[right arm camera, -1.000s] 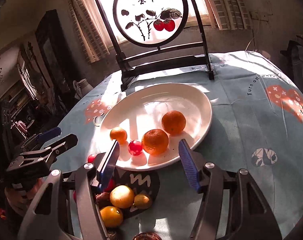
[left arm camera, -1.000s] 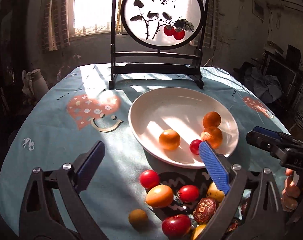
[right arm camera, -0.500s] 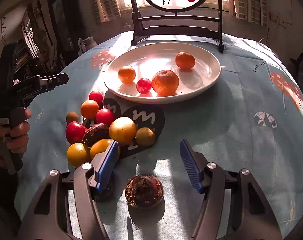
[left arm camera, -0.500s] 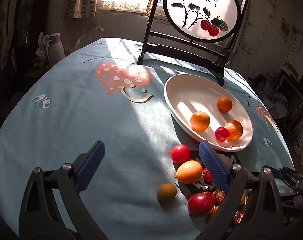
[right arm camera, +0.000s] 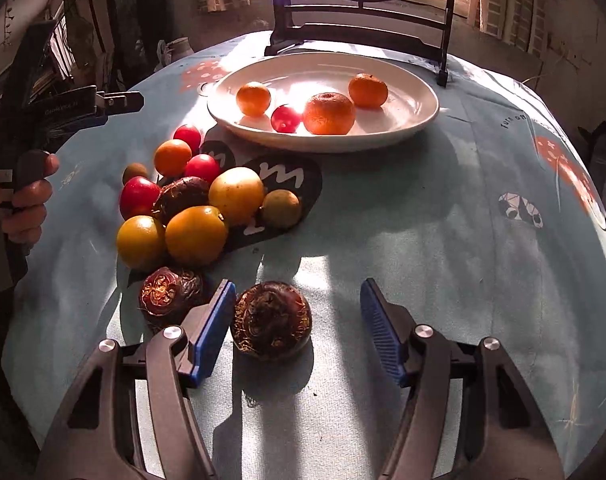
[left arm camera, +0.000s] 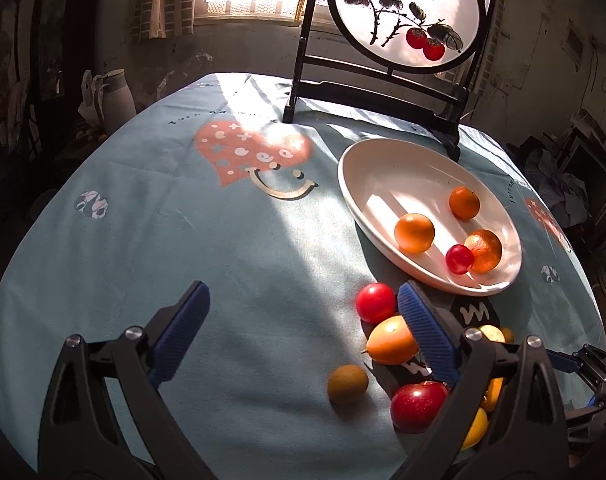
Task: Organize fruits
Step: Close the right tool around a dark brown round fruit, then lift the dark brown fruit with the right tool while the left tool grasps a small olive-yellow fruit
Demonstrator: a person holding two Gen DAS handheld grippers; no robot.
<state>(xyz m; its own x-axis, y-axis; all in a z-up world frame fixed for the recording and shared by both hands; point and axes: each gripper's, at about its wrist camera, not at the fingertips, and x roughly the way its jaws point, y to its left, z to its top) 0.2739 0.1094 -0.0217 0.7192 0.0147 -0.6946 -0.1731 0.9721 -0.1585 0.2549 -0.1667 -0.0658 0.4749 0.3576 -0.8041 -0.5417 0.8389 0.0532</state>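
Note:
A white plate [right arm camera: 415, 116] [left arm camera: 367, 184] holds three oranges and a small red fruit [right arm camera: 285, 119]. A pile of loose fruit [right arm camera: 195, 208] lies on the tablecloth in front of it: red, orange, yellow and dark brown ones. My right gripper [right arm camera: 295, 320] is open, low over the cloth, with a dark brown round fruit [right arm camera: 271, 326] between its jaws, close to the left finger. A second brown fruit [right arm camera: 167, 296] lies just left of it. My left gripper [left arm camera: 303, 320] is open and empty, left of the pile; a small brown fruit [left arm camera: 348, 384] lies ahead of it.
A black stand with a round painted screen [left arm camera: 407, 16] stands behind the plate. The round table has a light blue printed cloth [left arm camera: 183, 240] and drops off at its edges. A pale jug [left arm camera: 117, 92] stands beyond the table's left side.
The right gripper has pulled back from the plate toward the near edge and lowered around the dark brown fruit. The left gripper has swung left and back, away from the plate.

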